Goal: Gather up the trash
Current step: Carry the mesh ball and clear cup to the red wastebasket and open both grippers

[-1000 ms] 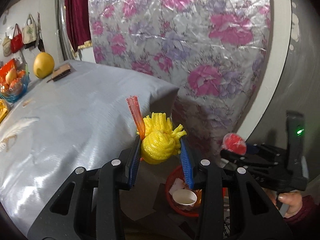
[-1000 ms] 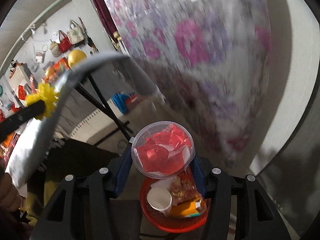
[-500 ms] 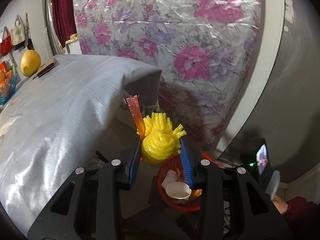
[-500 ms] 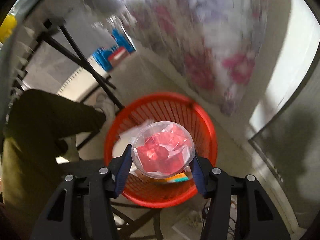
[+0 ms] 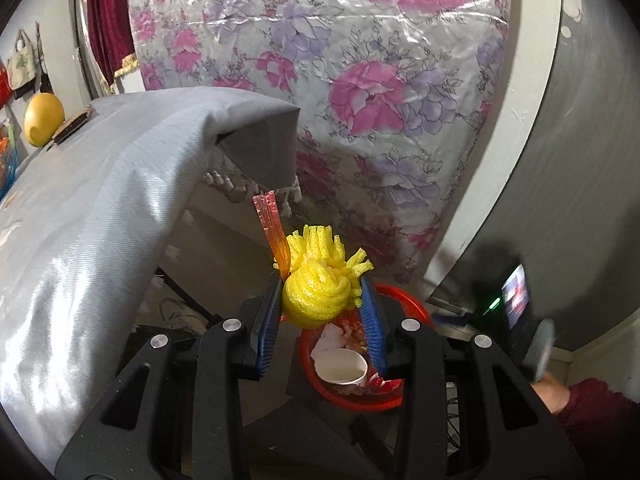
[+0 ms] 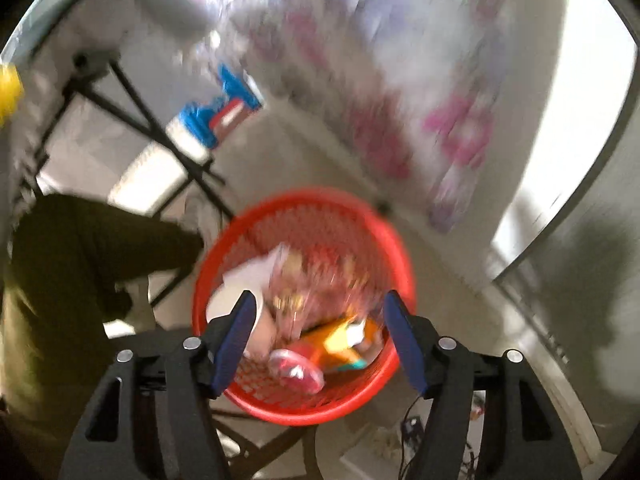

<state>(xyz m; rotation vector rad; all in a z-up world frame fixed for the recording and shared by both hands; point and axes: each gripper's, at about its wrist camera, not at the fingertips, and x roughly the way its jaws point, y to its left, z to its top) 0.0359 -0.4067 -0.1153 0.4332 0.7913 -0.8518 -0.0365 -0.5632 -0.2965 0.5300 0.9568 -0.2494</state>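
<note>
Left gripper (image 5: 320,308) jaws pinch yellow foam net (image 5: 316,296) above red bin (image 5: 404,300), near bench (image 5: 100,208) edge. Right gripper (image 6: 318,332) jaws just opening, spread, nothing between; clear cup (image 6: 296,368) lies in blurry bin, half hidden.

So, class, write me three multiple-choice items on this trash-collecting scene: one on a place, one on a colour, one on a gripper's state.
1. Where does the paper cup lie?
A. on the grey tablecloth
B. in the basket
C. between the right gripper's fingers

2. What colour is the basket?
A. red
B. blue
C. green

3. How does the left gripper stand?
A. open and bare
B. out of view
C. shut on the yellow foam net

Answers:
1 B, the cup sits among the trash inside the basket, seen below the left gripper.
2 A, its mesh wall and rim are red in both views.
3 C, both blue pads press on the yellow foam net, with an orange wrapper strip caught at one pad.
</note>
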